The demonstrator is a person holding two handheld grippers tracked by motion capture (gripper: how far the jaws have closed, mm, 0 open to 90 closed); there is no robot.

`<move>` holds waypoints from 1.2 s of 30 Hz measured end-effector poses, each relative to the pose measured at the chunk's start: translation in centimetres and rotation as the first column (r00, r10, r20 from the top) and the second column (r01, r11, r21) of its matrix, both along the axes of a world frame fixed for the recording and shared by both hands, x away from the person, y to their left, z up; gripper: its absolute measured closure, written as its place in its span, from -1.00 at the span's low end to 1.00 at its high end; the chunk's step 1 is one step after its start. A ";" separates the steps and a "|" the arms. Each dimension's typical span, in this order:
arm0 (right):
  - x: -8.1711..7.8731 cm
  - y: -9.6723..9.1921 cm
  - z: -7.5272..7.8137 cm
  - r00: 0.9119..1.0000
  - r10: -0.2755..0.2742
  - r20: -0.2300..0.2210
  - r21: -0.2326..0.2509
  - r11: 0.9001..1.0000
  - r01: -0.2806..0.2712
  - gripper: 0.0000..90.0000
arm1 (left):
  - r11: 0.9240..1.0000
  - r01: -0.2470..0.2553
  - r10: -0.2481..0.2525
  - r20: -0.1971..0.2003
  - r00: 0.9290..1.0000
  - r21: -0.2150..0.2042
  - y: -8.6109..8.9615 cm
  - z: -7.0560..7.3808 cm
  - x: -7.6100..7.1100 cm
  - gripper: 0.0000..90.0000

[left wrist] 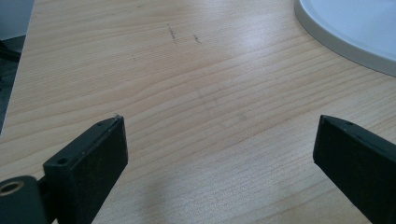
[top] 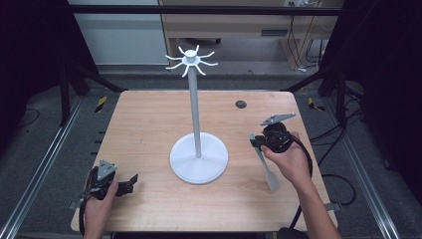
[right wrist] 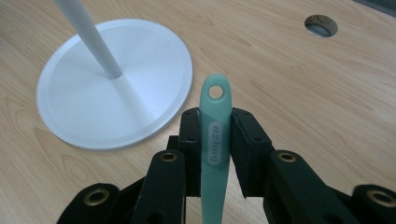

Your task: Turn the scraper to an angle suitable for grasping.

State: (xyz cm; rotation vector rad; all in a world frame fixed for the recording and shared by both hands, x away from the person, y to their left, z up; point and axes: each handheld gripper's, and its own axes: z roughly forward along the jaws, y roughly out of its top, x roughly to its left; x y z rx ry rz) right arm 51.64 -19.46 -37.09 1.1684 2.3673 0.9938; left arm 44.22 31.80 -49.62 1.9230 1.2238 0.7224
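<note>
A white stand rises from a round base in the middle of the table; several curved hooks ring its top. My right gripper is to the right of the base, shut on the handle of a pale green spatula whose blade points toward the table's near edge. In the right gripper view the spatula handle runs between the jaws, its hanging hole past the tips, with the stand's base beyond. My left gripper rests at the near left, open, with bare wood between its jaws.
The wooden table has a small round cable hole at the back right. Metal rails and dark frame posts run along both sides. A corner of the stand's base lies ahead to the right of the left gripper.
</note>
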 end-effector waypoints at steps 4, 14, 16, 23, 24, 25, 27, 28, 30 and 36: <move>-0.2 -0.1 1.2 1.000 -0.001 0.027 0.011 1.000 0.001 0.66 | 1.000 0.002 -0.002 0.001 1.000 -0.004 -0.1 0.0 0.0 -0.94; -0.6 0.3 4.1 0.994 -0.004 0.108 0.045 0.999 -0.001 0.66 | 1.000 0.006 -0.006 -0.002 1.000 -0.001 -0.1 0.0 0.0 -0.94; -0.6 0.4 4.3 0.993 -0.006 0.114 0.054 0.999 0.000 0.66 | 1.000 0.002 -0.002 0.002 1.000 -0.004 -0.1 0.0 -0.1 -0.94; -0.2 0.9 4.7 0.990 -0.005 0.142 0.074 0.997 -0.006 0.66 | 1.000 0.005 -0.005 -0.002 1.000 -0.005 -0.1 0.0 0.0 -0.94; -0.1 1.0 4.8 0.990 -0.009 0.144 0.079 0.997 -0.002 0.66 | 1.000 0.006 -0.006 -0.003 1.000 -0.005 -0.1 0.0 0.0 -0.94; -0.1 1.0 4.9 0.989 -0.006 0.147 0.081 0.997 -0.006 0.66 | 1.000 0.007 -0.007 -0.003 1.000 -0.005 -0.1 0.0 0.0 -0.94; 0.0 1.2 5.0 0.989 -0.005 0.150 0.086 0.996 -0.008 0.66 | 1.000 0.008 -0.008 -0.003 1.000 -0.004 -0.1 0.0 0.0 -0.94; 0.1 1.3 5.1 0.988 -0.002 0.154 0.087 0.996 -0.012 0.66 | 1.000 0.008 -0.008 -0.002 1.000 -0.002 -0.1 -0.1 0.0 -0.94; 0.1 1.5 5.3 0.987 -0.004 0.160 0.099 0.995 -0.012 0.66 | 1.000 0.009 -0.009 -0.003 1.000 0.000 -0.2 -0.1 0.0 -0.94; 0.0 1.9 5.9 0.982 -0.002 0.191 0.122 0.992 -0.022 0.66 | 1.000 0.003 -0.003 -0.003 1.000 -0.001 -0.1 -0.1 -0.1 -0.94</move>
